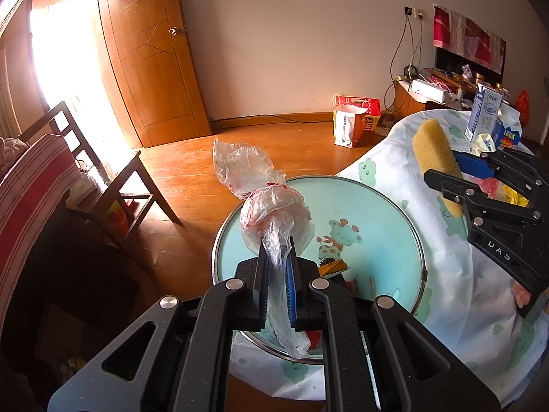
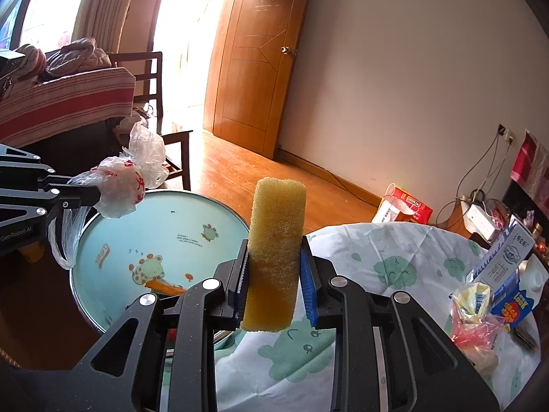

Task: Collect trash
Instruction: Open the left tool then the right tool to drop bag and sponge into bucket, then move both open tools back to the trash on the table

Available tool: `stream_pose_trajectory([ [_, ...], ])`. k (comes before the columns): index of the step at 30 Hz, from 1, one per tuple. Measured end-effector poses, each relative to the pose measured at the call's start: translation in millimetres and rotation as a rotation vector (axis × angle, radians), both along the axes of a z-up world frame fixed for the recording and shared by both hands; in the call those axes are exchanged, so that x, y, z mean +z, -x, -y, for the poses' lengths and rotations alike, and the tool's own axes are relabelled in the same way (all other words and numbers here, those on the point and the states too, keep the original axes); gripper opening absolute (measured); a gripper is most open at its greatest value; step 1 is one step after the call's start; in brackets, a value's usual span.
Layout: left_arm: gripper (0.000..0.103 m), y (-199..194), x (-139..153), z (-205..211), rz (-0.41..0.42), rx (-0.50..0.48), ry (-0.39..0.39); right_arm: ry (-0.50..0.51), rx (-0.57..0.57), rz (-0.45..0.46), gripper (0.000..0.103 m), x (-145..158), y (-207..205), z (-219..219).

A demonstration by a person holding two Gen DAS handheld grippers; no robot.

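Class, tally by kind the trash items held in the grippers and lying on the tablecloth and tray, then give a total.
Plastic bags: 1 (plastic bag, in the left hand-held gripper)
Sponges: 1 (sponge, in the right hand-held gripper)
Cartons: 2 (tall carton, blue carton)
Wrappers: 3 (yellow wrapper, pink wrapper, orange wrapper)
Total: 7

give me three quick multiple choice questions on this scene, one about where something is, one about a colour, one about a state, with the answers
1. Where is the small orange wrapper?
A. in the round basin
B. on the chair
C. on the floor

2. What colour is the sponge?
A. pink
B. yellow
C. green

3. What state is the left gripper in?
A. wide open and empty
B. shut on the plastic bag
C. shut on a carton

Answers:
1. A, the orange wrapper lies inside the round basin.
2. B, the sponge in the right gripper is yellow.
3. B, the left gripper pinches the twisted neck of the plastic bag.
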State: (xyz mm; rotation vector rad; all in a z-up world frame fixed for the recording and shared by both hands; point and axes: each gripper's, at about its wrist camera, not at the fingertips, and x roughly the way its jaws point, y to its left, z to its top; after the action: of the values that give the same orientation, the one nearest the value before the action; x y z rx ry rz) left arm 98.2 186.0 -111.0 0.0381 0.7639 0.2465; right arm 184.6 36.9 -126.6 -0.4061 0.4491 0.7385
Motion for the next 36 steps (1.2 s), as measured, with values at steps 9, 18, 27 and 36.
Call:
stream_pose_trajectory([
  [9, 0.054, -1, -2, 6, 0.003, -0.017, -0.001, 0.010, 0.027, 0.027, 0.056, 0, 8, -5],
  [18, 0.068, -7, -11, 23, -0.017, -0.062, 0.018, 0.006, -0.097, 0.056, 0.061, 11, 21, 29],
  [27, 0.073, -37, -22, 89, -0.025, -0.208, 0.016, -0.016, -0.452, 0.011, 0.067, 25, 26, 160],
  [36, 0.082, -77, -28, 169, -0.026, -0.338, 0.012, -0.033, -0.831, -0.091, 0.071, 0, 34, 295],
])
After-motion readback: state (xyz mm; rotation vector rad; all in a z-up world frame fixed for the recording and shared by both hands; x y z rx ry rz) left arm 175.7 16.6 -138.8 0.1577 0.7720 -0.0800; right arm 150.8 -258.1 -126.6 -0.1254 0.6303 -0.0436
